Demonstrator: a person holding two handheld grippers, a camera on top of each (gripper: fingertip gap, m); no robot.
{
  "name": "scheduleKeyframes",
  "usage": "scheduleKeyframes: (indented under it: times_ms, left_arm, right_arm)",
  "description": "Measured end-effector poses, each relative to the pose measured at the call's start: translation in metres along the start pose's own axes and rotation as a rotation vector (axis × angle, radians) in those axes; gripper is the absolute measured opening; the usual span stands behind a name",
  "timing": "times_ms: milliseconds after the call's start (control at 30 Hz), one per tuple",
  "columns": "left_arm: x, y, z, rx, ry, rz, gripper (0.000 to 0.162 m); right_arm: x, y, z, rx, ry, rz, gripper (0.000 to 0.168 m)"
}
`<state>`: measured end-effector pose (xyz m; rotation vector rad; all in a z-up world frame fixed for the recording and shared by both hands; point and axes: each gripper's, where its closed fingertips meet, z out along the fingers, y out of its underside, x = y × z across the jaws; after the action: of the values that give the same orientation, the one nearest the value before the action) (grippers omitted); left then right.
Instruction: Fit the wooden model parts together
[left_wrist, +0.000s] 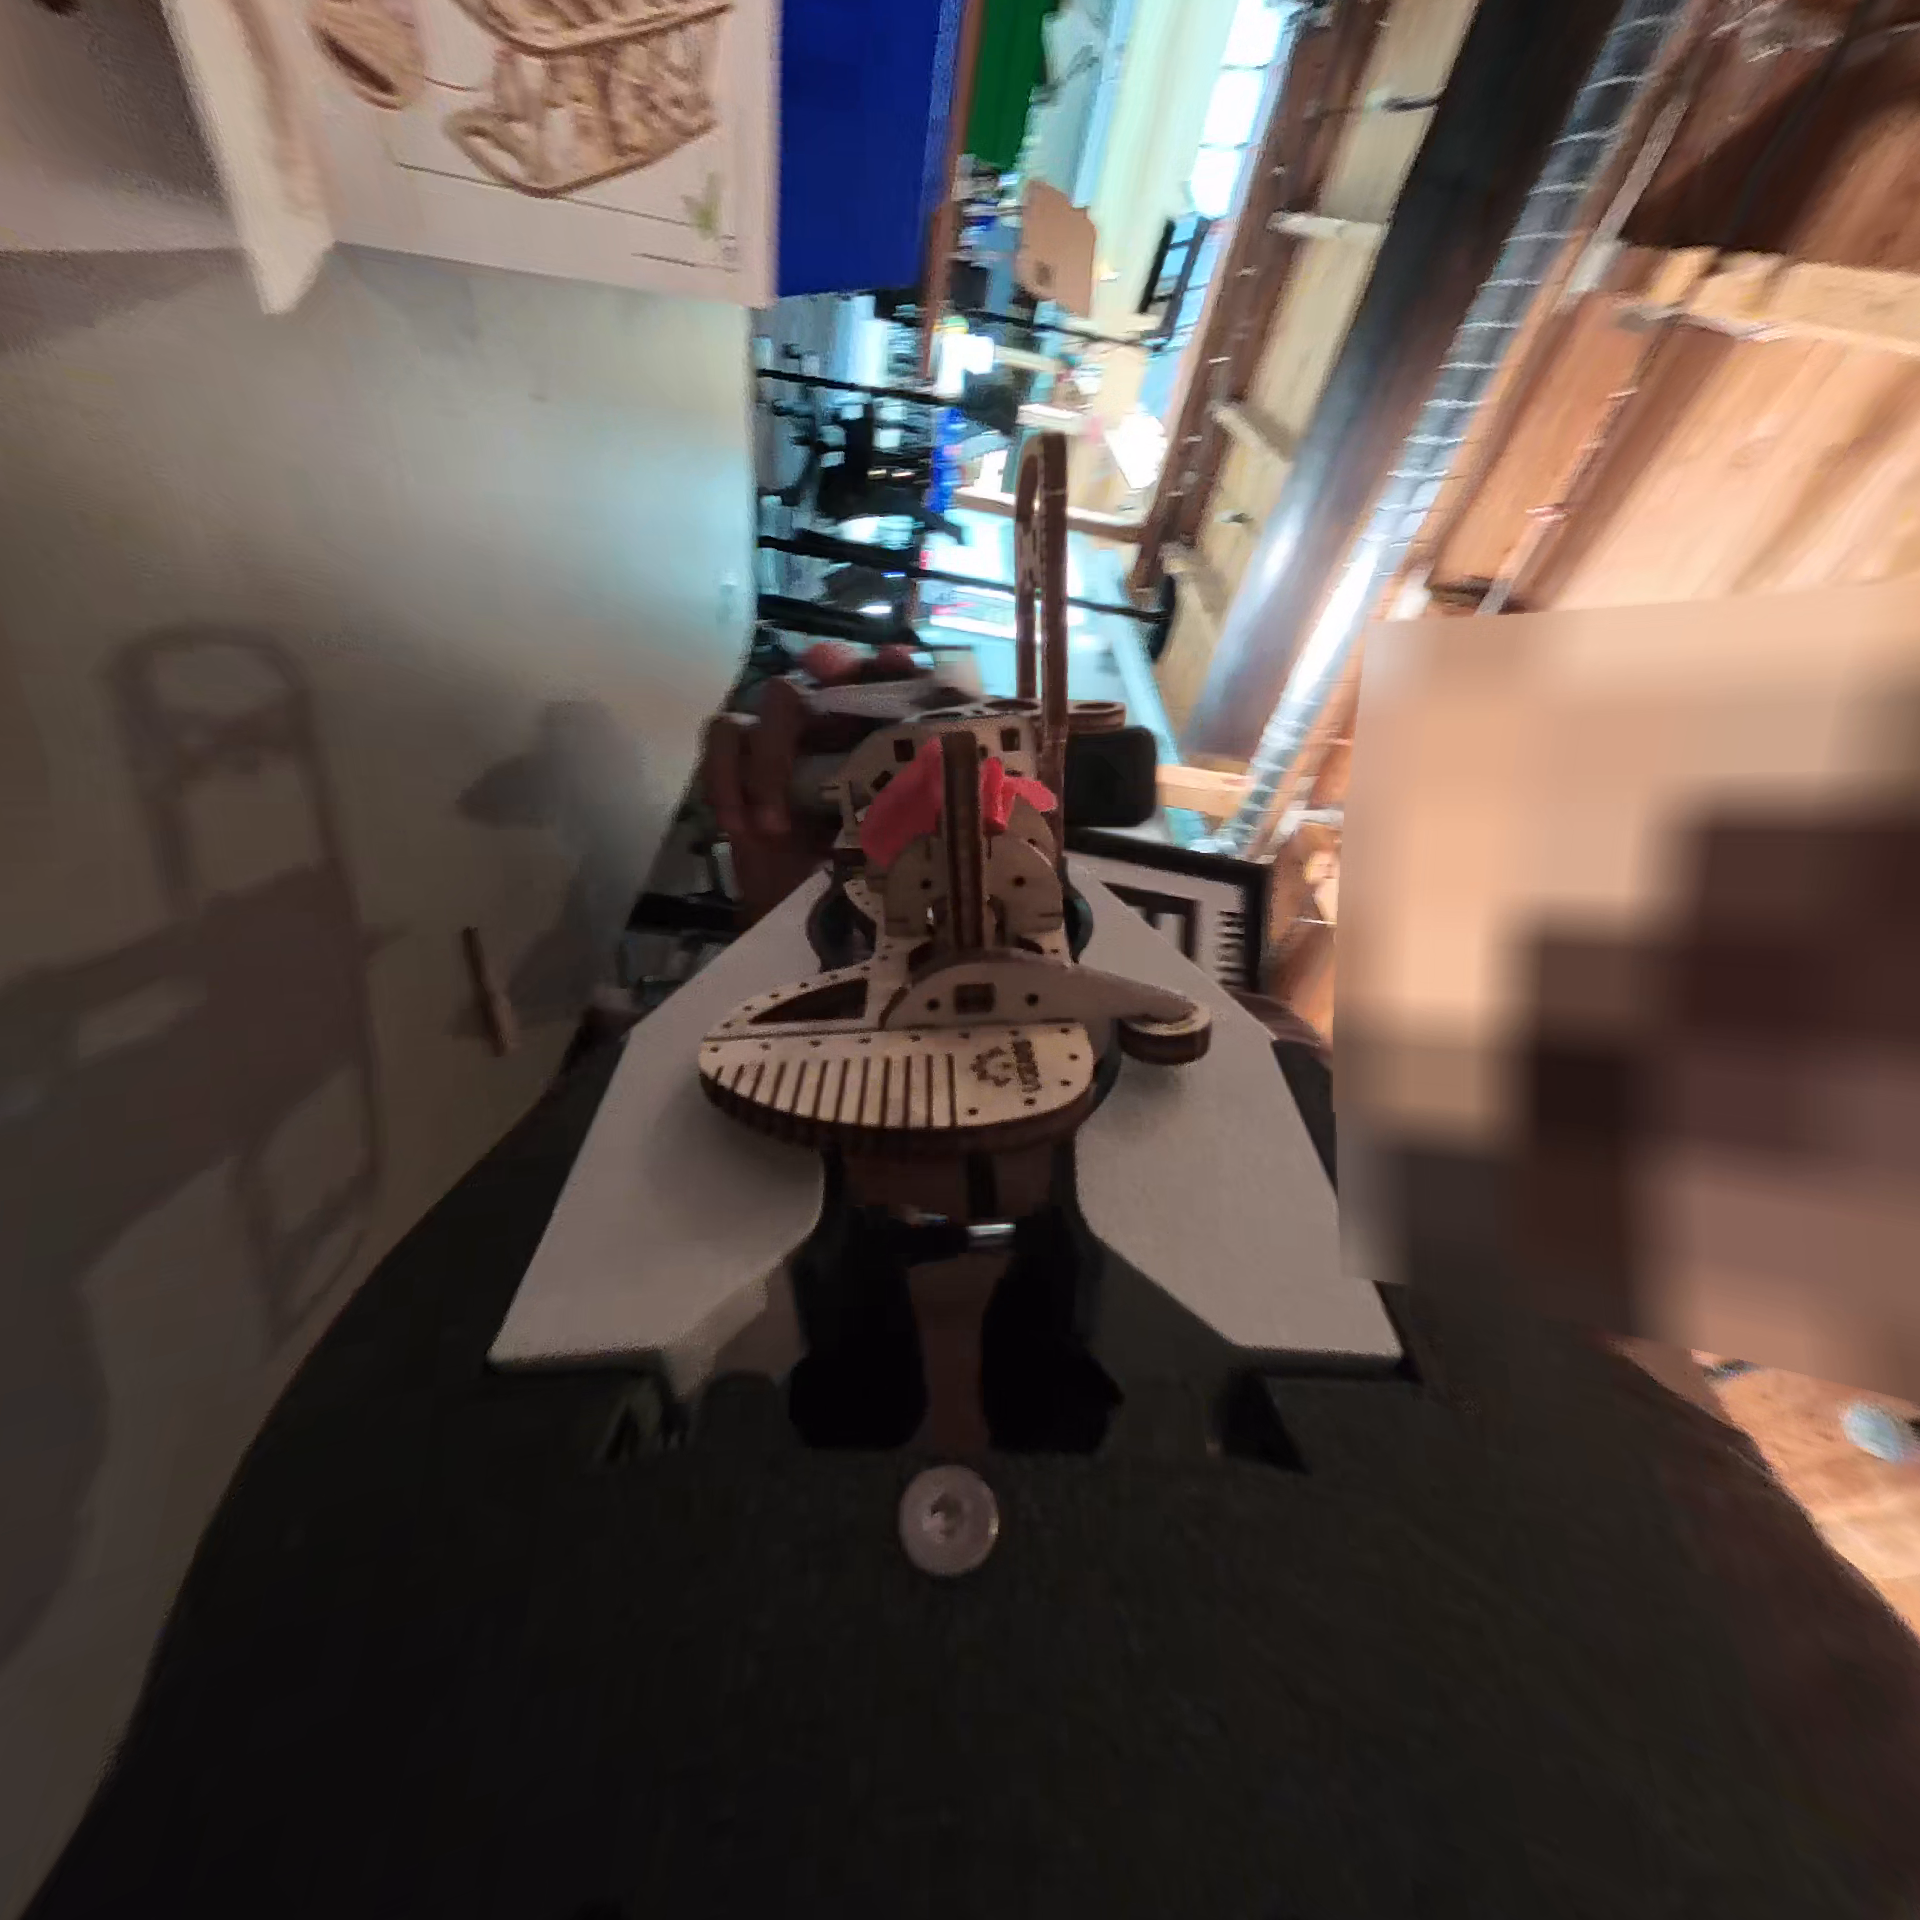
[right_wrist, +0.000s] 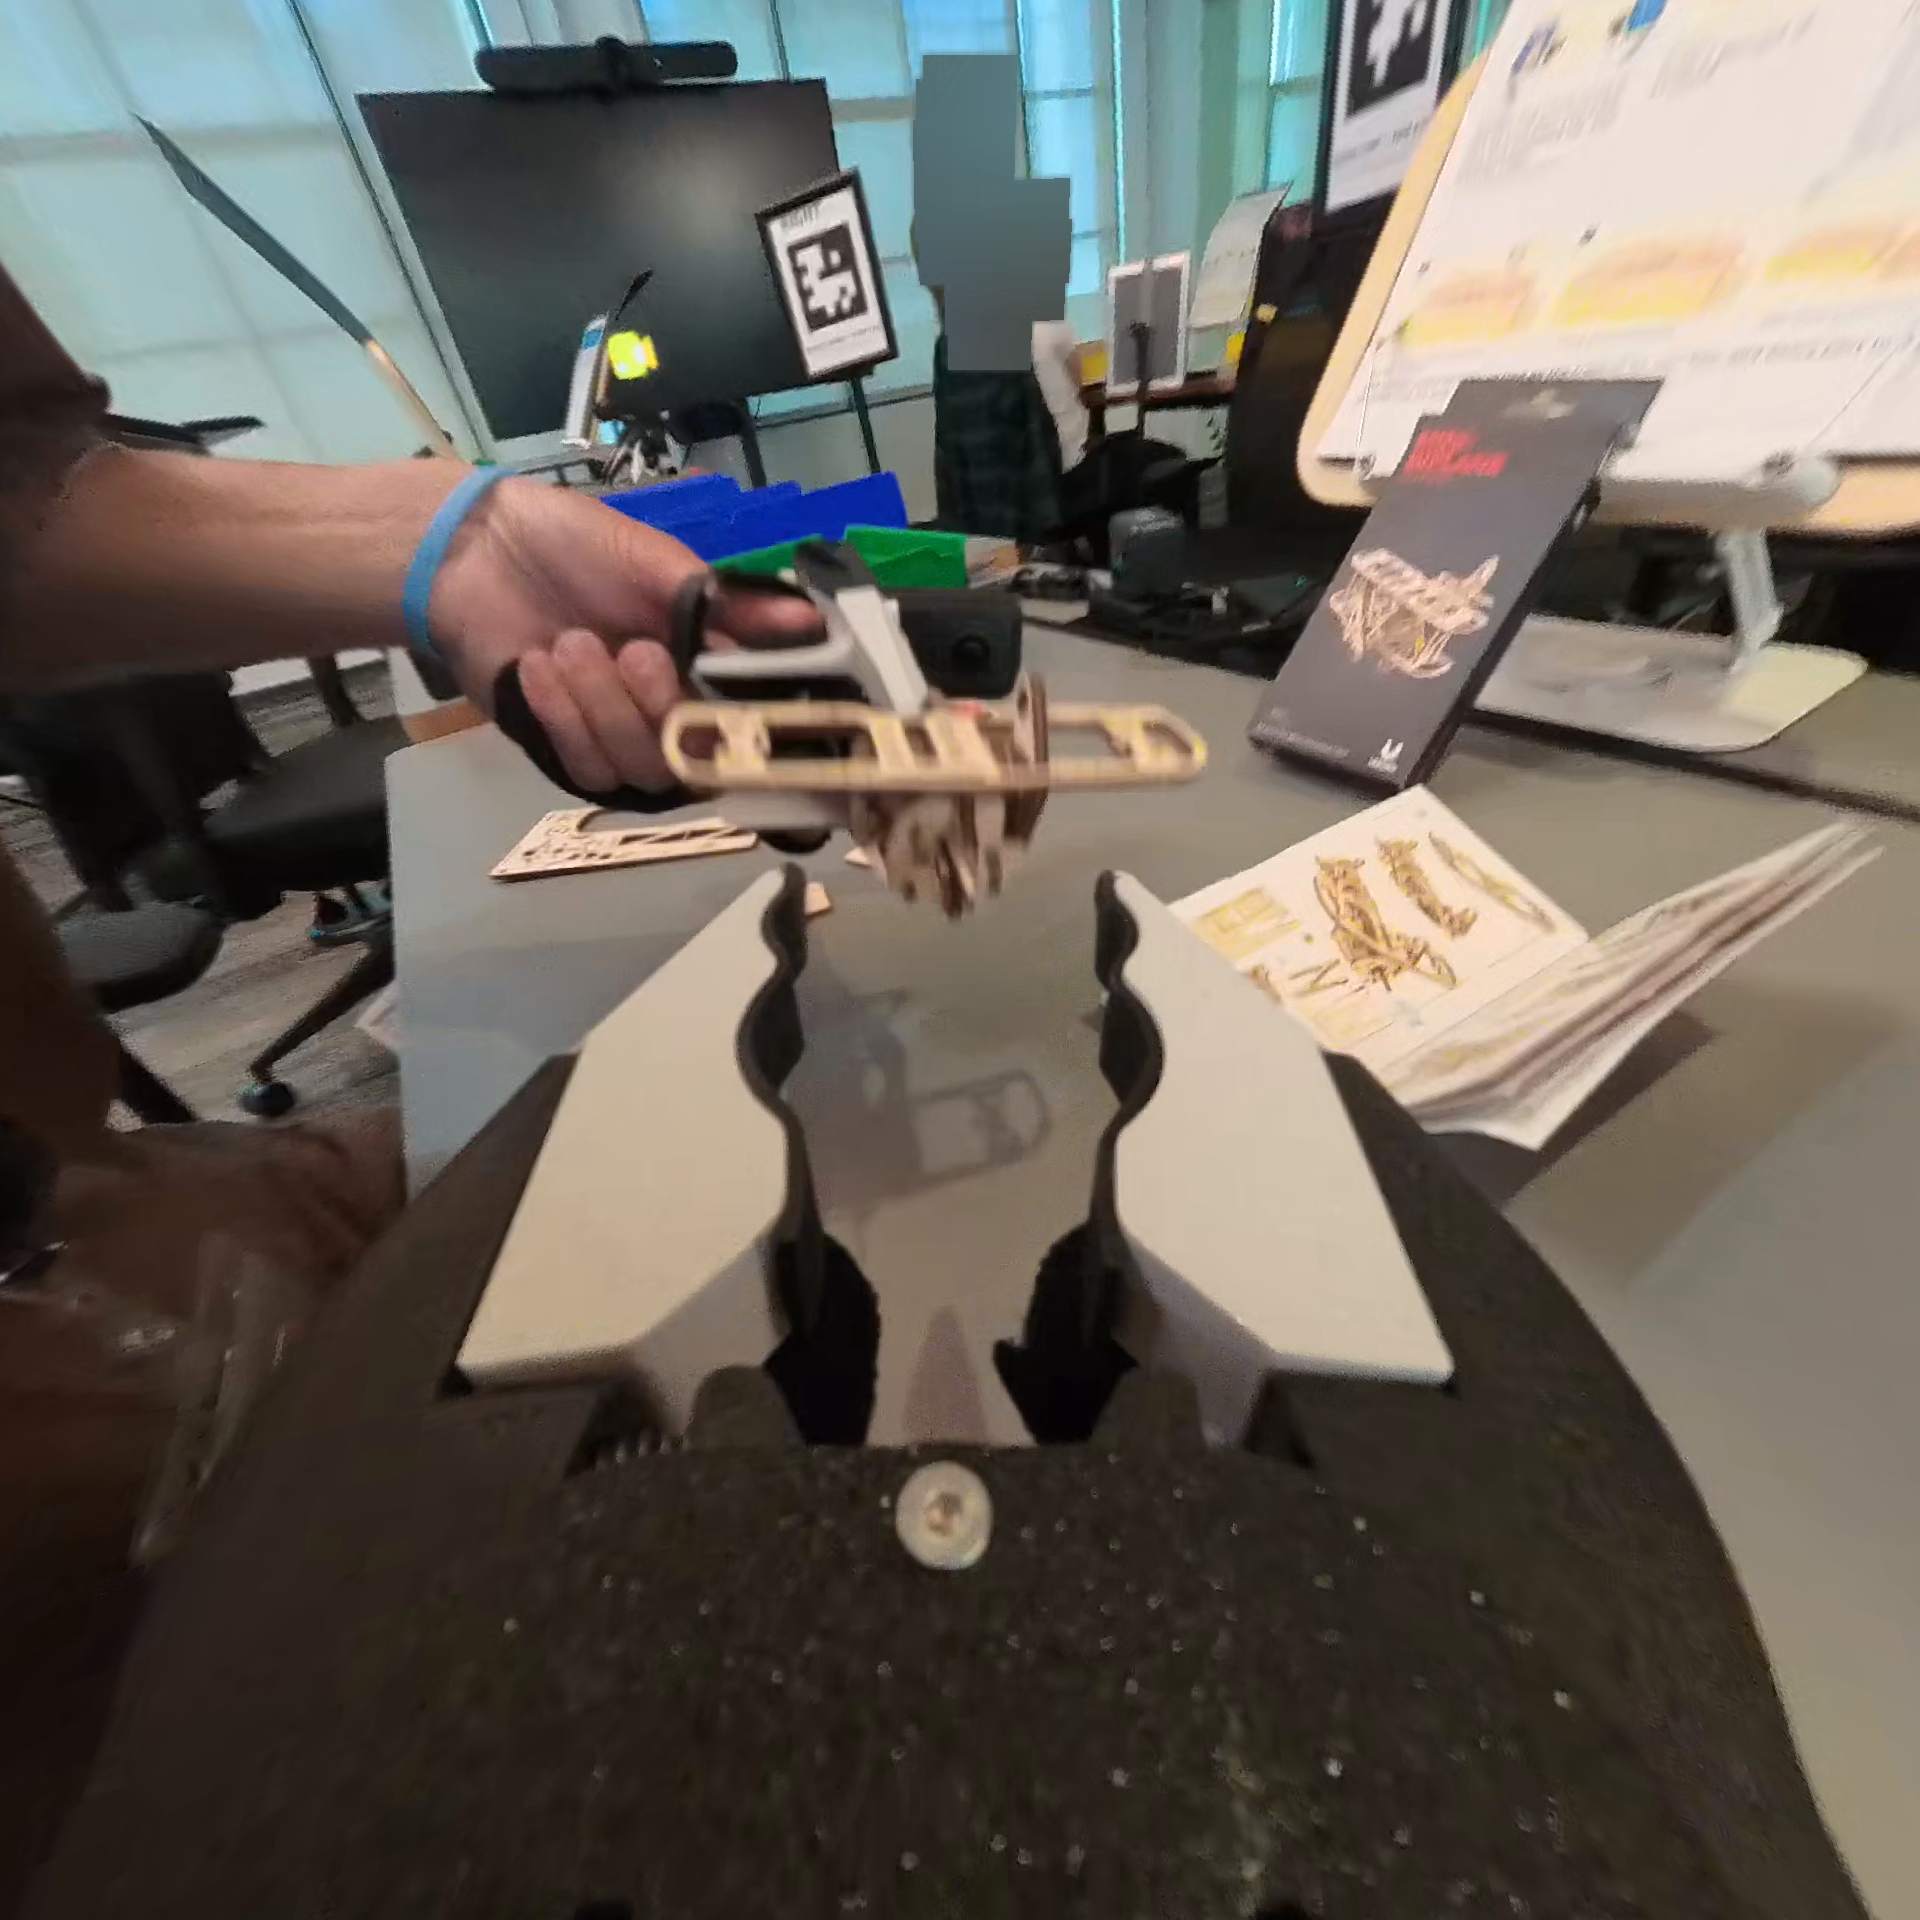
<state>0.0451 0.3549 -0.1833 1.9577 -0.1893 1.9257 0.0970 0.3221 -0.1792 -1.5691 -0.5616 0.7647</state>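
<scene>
grey table (right_wrist: 1662, 1351): booklet (right_wrist: 1455, 997) near empty right tongs (right_wrist: 948, 935); left tongs (left_wrist: 951, 914) grip model (left_wrist: 935, 1039).

The left wrist view is rolled sideways, close behind the wooden model (left_wrist: 935, 977); the right wrist view looks level across the bench (right_wrist: 1714, 1299) at that model (right_wrist: 935, 790)

Pale wooden model (right_wrist: 935, 769) aloft, over grey table (right_wrist: 1662, 1299).

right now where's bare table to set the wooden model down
Free: the grey tabletop ahead of the open right gripper, between the flat wooden parts sheet and the open instruction booklet. Crowded: far right, around the black model box.
</scene>
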Motion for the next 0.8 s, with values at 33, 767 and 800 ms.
scheduleKeyframes:
  times_ms: [33,767,800]
  left_arm:
    - [-0.011,0.001,0.0,-0.003,-0.068,0.024,0.034]
    - [-0.07,0.036,-0.014,-0.172,-0.482,0.213,0.035]
    - [-0.07,0.037,-0.015,-0.181,-0.49,0.219,0.035]
  right_arm:
    - [-0.003,-0.003,0.002,0.024,0.013,-0.02,0.061]
    - [-0.05,0.059,0.048,-0.477,-0.103,-0.055,0.065]
    - [-0.05,0.06,0.049,-0.493,-0.101,-0.05,0.061]
